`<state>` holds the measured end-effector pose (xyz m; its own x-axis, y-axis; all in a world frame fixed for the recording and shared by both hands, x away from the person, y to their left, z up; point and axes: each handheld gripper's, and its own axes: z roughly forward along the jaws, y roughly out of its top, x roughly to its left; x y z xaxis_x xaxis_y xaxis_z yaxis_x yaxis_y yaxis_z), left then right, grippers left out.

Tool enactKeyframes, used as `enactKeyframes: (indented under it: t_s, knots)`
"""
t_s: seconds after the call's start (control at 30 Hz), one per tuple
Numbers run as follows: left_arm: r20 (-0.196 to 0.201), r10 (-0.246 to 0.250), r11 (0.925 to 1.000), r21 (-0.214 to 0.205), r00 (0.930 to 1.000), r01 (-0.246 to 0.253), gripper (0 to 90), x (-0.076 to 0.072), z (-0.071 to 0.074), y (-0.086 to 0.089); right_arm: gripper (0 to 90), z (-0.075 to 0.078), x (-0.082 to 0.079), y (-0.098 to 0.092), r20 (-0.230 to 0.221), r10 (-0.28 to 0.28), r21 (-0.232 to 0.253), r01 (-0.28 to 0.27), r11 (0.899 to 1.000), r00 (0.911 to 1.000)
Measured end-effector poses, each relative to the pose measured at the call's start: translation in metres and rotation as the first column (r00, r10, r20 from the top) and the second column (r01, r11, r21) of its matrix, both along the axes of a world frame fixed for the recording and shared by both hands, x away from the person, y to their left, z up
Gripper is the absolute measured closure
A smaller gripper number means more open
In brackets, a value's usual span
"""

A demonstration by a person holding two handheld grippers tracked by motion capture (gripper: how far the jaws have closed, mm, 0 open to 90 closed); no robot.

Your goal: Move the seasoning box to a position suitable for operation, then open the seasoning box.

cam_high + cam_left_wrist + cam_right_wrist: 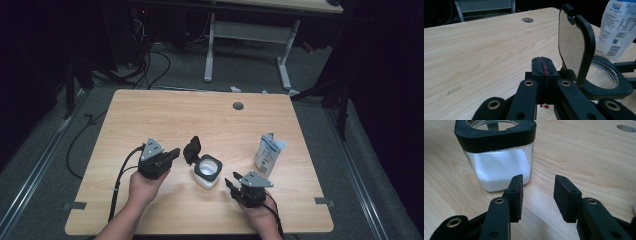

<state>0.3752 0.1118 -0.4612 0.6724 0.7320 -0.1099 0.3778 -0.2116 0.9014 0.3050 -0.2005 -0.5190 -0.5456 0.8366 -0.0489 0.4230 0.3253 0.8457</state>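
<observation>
High view shows a pale wooden table [150,115] on grey carpet; the jar [207,172] sits at centre, lid flipped up. Left gripper [175,152] has jaws pressed together; right gripper [231,186] jaws are spread.

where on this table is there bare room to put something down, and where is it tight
The far half of the table, from the jar back to the round hole, is bare. So is the far left corner, and the near edge between the forearms. It is crowded mid-table: the left gripper, the jar with its raised lid, the right gripper and the pouch sit close together.
</observation>
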Motion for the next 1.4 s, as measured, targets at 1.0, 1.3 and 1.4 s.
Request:
enactKeyframes:
  t_s: [1.0, 1.3, 1.4]
  knots:
    - [0.012, -0.019, 0.9992, -0.035, 0.9998, 0.019, 89.9, -0.007, 0.007, -0.013, 89.0, 0.003, -0.005, 0.016, 0.014, 0.096, 0.009, -0.096, 0.995, 0.9953]
    - [0.018, -0.025, 0.9988, -0.041, 0.9995, 0.026, 89.9, -0.009, 0.008, -0.016, 88.4, 0.003, -0.005, 0.016, 0.016, 0.099, 0.015, -0.099, 0.995, 0.9950]
    - [0.023, -0.023, 0.9988, -0.041, 0.9995, 0.024, 89.9, -0.010, 0.008, -0.016, 88.5, 0.003, -0.005, 0.017, 0.016, 0.101, 0.013, -0.101, 0.995, 0.9948]
